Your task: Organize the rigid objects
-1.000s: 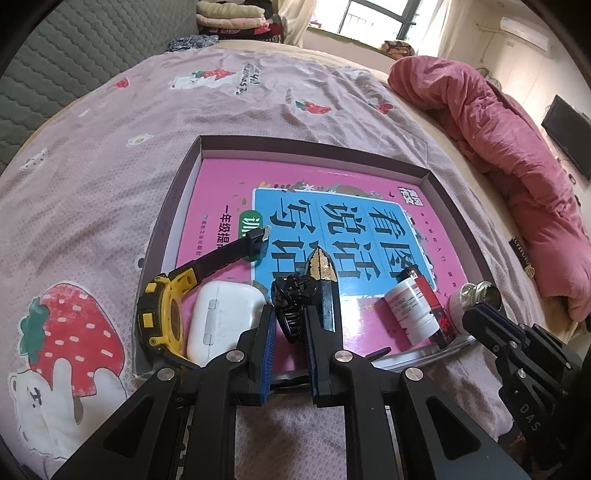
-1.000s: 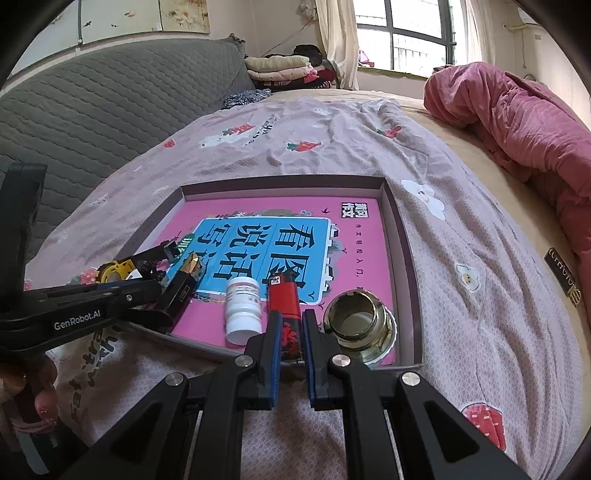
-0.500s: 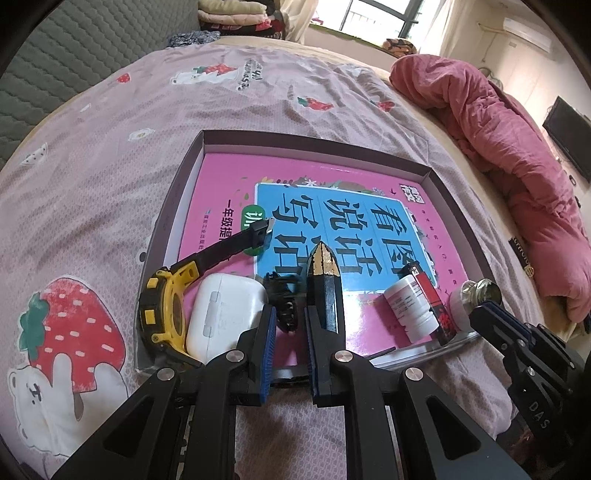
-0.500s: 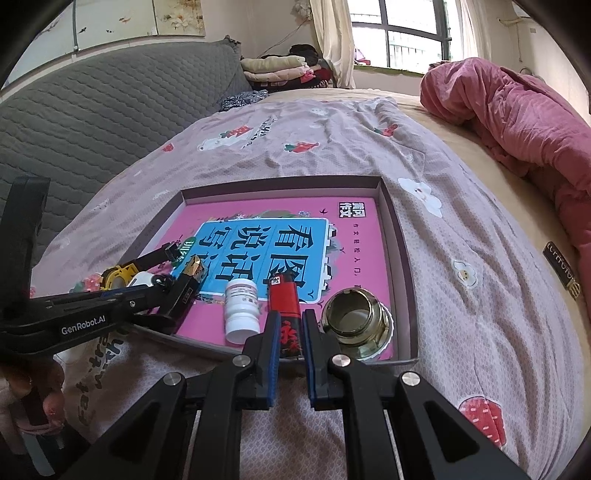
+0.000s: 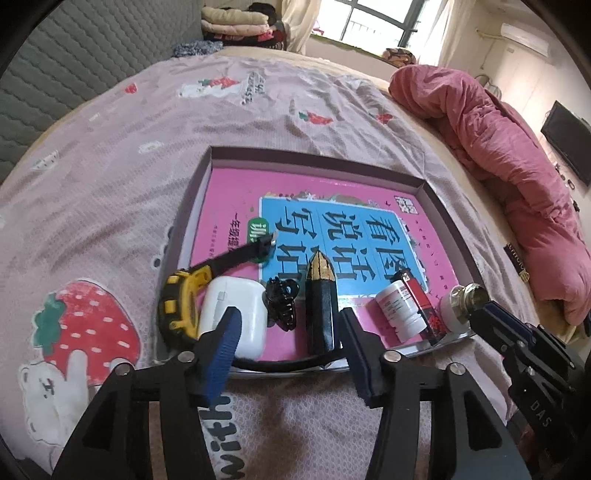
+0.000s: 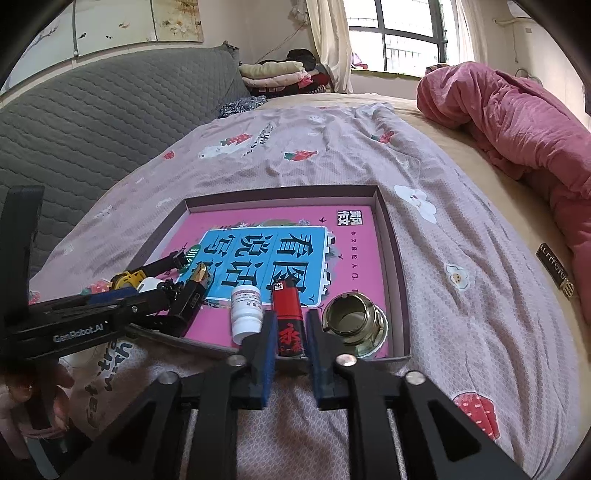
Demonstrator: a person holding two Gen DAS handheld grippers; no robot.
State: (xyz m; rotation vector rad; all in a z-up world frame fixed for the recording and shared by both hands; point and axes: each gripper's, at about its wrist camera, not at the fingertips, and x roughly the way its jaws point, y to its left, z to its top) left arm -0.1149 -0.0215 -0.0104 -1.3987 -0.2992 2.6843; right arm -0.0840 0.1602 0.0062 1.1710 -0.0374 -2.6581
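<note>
Your left gripper (image 5: 288, 332) opening, clear of hair clip (image 5: 281, 301); right gripper (image 6: 291, 338) opening around one lighter (image 6: 289, 317). One bottle (image 6: 245, 308) beside it, in tray (image 6: 397, 258).

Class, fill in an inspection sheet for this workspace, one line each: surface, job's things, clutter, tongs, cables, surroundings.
Surface: shallow tray on a strawberry-print bedsheet, lined with a pink book.
Job's things: along the tray's near edge, tape measure, white earbud case, black hair clip, black-and-gold bar, white bottle, red lighter, brass fitting.
Clutter: nothing seen.
Tongs: left tongs opening, pads touching nothing; right tongs opening, the lighter between them.
Cables: nothing seen.
Surroundings: pink duvet, grey headboard, folded clothes, window.
</note>
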